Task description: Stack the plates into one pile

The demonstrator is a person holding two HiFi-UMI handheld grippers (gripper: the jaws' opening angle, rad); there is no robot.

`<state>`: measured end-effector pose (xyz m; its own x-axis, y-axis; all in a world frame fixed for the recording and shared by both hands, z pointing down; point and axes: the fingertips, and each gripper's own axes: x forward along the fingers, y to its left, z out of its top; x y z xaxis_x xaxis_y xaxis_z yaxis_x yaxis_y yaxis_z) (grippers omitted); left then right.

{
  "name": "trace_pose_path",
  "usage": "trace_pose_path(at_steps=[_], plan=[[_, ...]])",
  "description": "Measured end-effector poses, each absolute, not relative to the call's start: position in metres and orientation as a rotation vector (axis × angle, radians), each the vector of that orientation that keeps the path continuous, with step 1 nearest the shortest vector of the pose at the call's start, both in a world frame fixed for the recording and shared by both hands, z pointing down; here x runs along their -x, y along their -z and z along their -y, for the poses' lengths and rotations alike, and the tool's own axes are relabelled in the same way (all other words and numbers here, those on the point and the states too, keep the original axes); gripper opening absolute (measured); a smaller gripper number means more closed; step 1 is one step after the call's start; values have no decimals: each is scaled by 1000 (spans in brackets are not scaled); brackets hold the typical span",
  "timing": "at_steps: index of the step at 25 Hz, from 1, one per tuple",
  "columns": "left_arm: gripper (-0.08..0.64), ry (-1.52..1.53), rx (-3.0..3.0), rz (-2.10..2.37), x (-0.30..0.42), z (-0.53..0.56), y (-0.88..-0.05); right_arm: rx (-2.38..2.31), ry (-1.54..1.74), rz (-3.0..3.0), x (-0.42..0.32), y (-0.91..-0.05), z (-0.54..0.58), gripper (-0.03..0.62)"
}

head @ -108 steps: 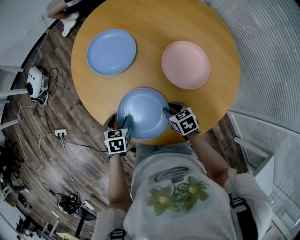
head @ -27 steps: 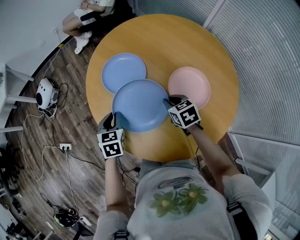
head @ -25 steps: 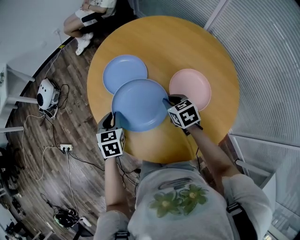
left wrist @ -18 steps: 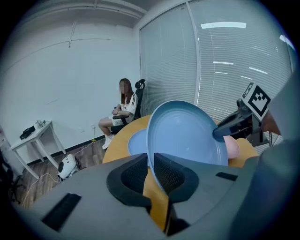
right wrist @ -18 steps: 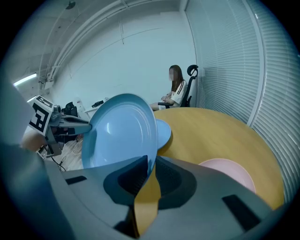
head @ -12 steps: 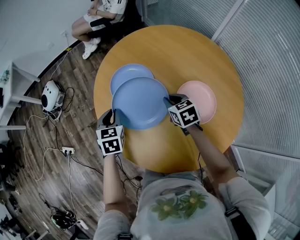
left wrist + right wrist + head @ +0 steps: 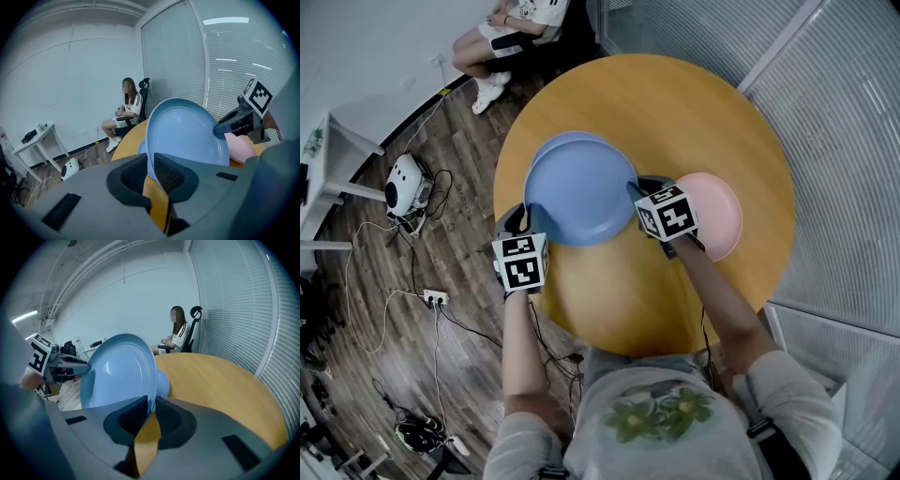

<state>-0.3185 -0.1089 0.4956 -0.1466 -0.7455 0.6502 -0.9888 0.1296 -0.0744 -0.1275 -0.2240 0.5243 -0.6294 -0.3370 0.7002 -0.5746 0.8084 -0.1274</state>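
The left tongs [image 7: 525,217] and right tongs [image 7: 639,195] are each closed narrowly on opposite rims of the upper blue plate [image 7: 579,192]. It is held over the round tabletop [image 7: 675,112] and covers nearly all of the lower blue plate [image 7: 553,142] at the far left. The pink plate [image 7: 717,211] lies on the right, just beside the right tongs.

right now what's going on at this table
A person grips one round blue plate by opposite rims, the left gripper and right gripper each shut on an edge, holding it over a second blue plate on the round wooden table. A pink plate lies beside them, not yet stacked.
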Motion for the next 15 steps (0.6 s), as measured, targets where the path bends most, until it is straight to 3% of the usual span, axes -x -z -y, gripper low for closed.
trace_pose_path(at_steps=[15], plan=[[57, -703, -1628, 1924, 360, 158, -530, -669, -483, 2267, 169, -558, 273, 74]])
